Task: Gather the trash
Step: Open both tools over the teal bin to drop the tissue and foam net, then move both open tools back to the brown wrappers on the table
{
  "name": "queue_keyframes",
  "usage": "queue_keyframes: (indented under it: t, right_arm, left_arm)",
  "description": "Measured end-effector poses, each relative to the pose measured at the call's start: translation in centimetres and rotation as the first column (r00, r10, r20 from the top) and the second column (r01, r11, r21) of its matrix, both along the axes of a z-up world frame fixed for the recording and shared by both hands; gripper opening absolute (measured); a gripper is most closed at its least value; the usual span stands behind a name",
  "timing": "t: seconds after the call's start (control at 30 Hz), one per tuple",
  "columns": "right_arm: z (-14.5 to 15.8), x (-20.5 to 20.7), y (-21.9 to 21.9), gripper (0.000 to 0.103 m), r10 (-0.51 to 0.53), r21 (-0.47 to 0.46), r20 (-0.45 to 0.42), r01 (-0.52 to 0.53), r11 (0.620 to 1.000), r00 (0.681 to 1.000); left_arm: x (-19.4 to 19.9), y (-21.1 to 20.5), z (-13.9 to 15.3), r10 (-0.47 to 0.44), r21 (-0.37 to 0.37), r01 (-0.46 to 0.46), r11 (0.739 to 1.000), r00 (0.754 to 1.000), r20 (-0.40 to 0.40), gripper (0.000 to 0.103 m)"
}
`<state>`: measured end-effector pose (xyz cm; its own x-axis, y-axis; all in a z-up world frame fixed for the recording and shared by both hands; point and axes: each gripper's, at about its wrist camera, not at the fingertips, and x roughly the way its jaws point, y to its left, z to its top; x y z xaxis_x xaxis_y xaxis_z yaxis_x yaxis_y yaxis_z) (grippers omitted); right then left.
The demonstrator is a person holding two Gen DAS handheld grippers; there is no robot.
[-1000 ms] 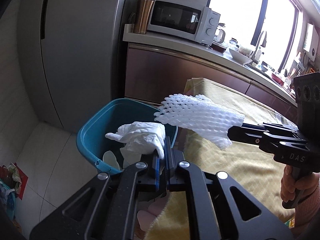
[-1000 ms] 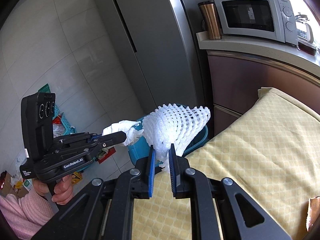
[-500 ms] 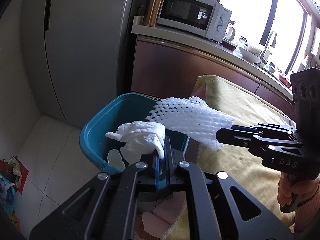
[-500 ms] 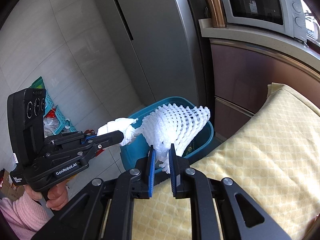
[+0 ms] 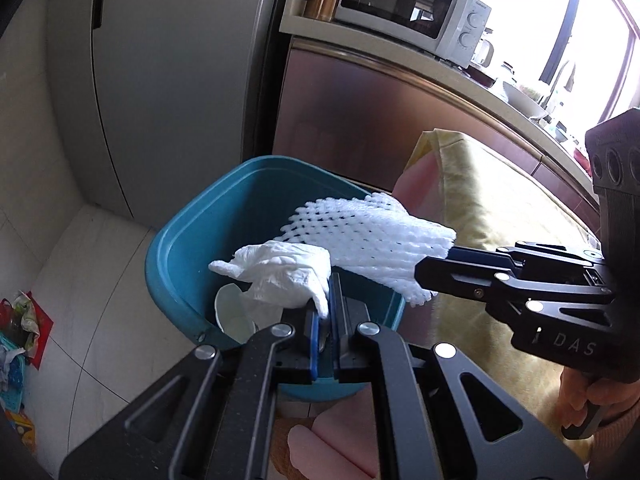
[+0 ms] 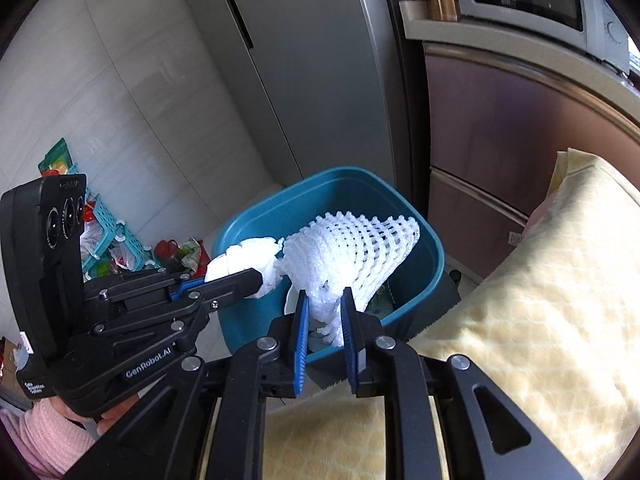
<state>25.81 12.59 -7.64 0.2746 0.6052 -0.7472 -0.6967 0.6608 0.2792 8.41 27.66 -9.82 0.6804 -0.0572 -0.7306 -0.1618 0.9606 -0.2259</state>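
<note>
A teal trash bin [image 5: 188, 232] stands on the floor beside the table. My left gripper [image 5: 330, 280] is shut on a crumpled white tissue [image 5: 280, 276] and holds it over the bin's mouth. My right gripper [image 6: 324, 300] carries a white foam fruit net [image 6: 352, 248] over the bin [image 6: 344, 171]. Its jaws are opening, and the net's narrow end still fills the gap and touches both pads. In the left wrist view the foam net [image 5: 372, 240] sticks out sideways from the right gripper [image 5: 424, 272]. The right wrist view shows the left gripper [image 6: 256, 280] with the tissue [image 6: 248, 256].
A yellow tablecloth [image 6: 520, 340] covers the table right of the bin. A grey fridge [image 5: 180, 80] and brown cabinets with a microwave [image 5: 400, 0] stand behind. A white scrap [image 5: 232, 312] lies in the bin. Baskets and bags [image 6: 100, 240] clutter the floor at left.
Both grippers have come forward and down, from beside the bin to over its mouth. The right gripper's jaws now stand wider around the foam net. The left grip on the tissue is unchanged.
</note>
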Motion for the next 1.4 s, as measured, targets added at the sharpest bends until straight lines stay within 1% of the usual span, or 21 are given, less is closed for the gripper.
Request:
queue_keyframes:
  t: [0.17,0.2,0.27,0.3,0.33,0.4,0.5,0.6,0.67,0.77,0.83,0.93,1.03,1.17,1.27,1.4]
  right_arm:
    - [-0.6,0.6,0.9,0.026,0.004,-0.019,-0.018,-0.004,1.000,1.000]
    - [-0.6,0.6,0.8,0.028,0.002,-0.017,-0.018,-0.002,1.000,1.000]
    - [-0.7,0.7,0.6,0.030,-0.003,-0.010,-0.027,0.003,1.000,1.000]
    - [-0.8,0.7,0.5,0.030,-0.008,-0.007,-0.033,0.007,1.000,0.999]
    - [-0.8,0.7,0.4,0.032,-0.012,-0.003,-0.040,0.012,1.000,0.999]
    - [-0.8,0.7,-0.1,0.035,-0.022,0.006,-0.047,0.022,1.000,0.999]
    - [-0.8,0.6,-0.6,0.036,-0.026,0.016,-0.047,0.027,1.000,0.999]
    - [-0.6,0.3,-1.2,0.036,-0.034,0.030,-0.049,0.036,0.999,0.998]
    - [-0.5,0.2,-1.7,0.037,-0.039,0.037,-0.048,0.040,0.998,0.998]
    - [0.1,-0.2,-2.6,0.037,-0.041,0.058,-0.040,0.044,0.997,0.998]
    - [0.7,-0.7,-3.4,0.039,-0.041,0.077,-0.030,0.043,0.996,0.999]
    - [1.8,-1.9,-4.9,0.042,-0.045,0.106,-0.002,0.045,0.993,0.999]
    - [2.8,-3.4,-7.0,0.043,-0.065,0.136,0.027,0.061,0.989,0.998]
    - [4.0,-5.2,-10.6,0.044,-0.123,0.173,0.059,0.111,0.979,0.991]
    - [4.6,-6.4,-13.8,0.044,-0.182,0.198,0.074,0.165,0.966,0.980]
    - [5.0,-8.2,-18.5,0.045,-0.278,0.219,0.083,0.254,0.942,0.957]
  left_arm:
    - [1.2,0.1,-0.9,0.007,0.007,-0.007,1.000,1.000,-0.029,0.007]
    - [1.4,0.1,-1.2,0.006,0.007,-0.006,1.000,0.999,-0.035,0.012]
    - [1.8,0.3,-1.7,0.010,0.003,-0.010,1.000,0.999,-0.049,0.015]
    - [1.9,0.4,-2.0,0.006,-0.001,-0.006,1.000,0.999,-0.053,0.018]
    - [2.0,0.4,-2.2,0.005,-0.007,-0.005,1.000,0.998,-0.060,0.024]
    - [2.1,0.5,-2.6,0.009,-0.009,-0.010,1.000,0.998,-0.066,0.025]
    - [2.1,0.5,-2.9,0.009,-0.020,-0.010,1.000,0.998,-0.069,0.029]
    - [1.9,0.6,-2.8,0.018,-0.020,-0.019,1.000,0.998,-0.056,0.029]
    - [1.4,0.5,-2.3,0.020,-0.015,-0.021,1.000,0.999,-0.035,0.030]
    - [0.6,0.1,-1.2,0.020,0.000,-0.020,1.000,1.000,0.003,0.033]
    - [0.0,-0.3,-0.2,0.012,0.010,-0.012,1.000,0.999,0.034,0.037]
    - [-1.1,-1.4,1.2,-0.017,0.021,0.016,1.000,0.996,0.083,0.041]
    - [-2.1,-3.0,2.5,-0.060,0.030,0.057,0.998,0.991,0.123,0.043]
    - [-3.0,-5.9,3.9,-0.142,0.042,0.137,0.990,0.976,0.167,0.047]
    - [-3.3,-8.5,4.5,-0.220,0.046,0.215,0.976,0.959,0.182,0.048]
    - [-3.5,-12.7,4.9,-0.328,0.062,0.322,0.945,0.926,0.188,0.048]
